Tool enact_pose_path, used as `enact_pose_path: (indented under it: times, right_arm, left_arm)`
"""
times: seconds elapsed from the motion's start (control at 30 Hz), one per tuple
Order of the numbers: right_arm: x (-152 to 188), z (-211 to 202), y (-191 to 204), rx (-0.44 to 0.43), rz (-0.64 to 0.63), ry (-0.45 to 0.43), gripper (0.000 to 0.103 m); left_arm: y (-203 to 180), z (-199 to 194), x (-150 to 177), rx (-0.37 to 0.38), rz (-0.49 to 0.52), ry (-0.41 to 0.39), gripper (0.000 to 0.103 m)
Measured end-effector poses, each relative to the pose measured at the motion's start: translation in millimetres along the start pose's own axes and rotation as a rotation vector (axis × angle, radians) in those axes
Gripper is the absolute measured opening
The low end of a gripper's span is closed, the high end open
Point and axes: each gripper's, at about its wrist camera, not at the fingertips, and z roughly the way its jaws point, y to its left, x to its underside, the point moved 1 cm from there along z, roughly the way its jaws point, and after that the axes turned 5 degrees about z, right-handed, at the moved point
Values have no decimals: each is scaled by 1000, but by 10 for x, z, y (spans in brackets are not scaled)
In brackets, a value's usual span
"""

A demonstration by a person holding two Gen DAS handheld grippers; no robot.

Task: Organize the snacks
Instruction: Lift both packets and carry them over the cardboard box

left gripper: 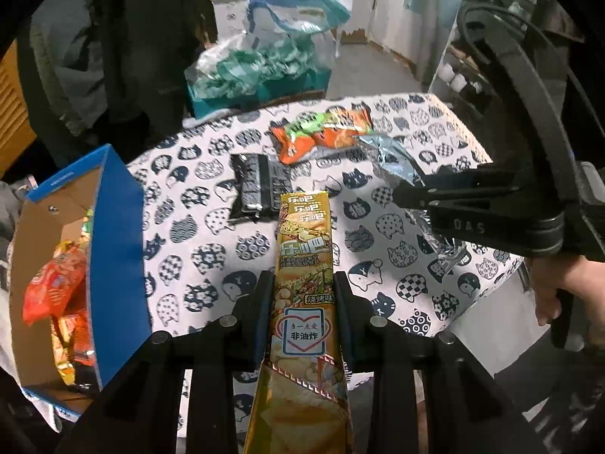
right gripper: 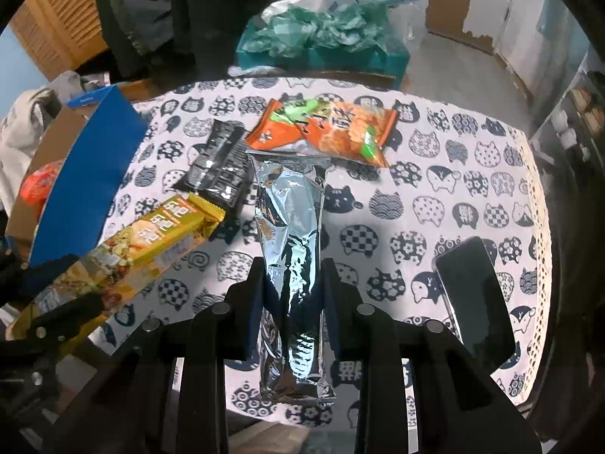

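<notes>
Gold snack pack clamped in left gripper; silver foil pack clamped in right gripper; blue box left of both.

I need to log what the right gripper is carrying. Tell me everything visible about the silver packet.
The silver packet is a long, narrow pouch of crinkled, shiny foil with flat crimped ends and no print showing. The right gripper is shut on its middle, holding it lengthwise above the cat-print tablecloth, far end pointing toward the orange snack bag.
</notes>
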Motion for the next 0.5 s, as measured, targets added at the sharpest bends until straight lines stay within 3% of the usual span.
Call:
enact_pose_path:
  times: [0.5]
  right_arm:
    - [-203,-174,519,-67,-52,-34,27]
  left_arm:
    - [574,-395,-14,-79,-90,-111,31]
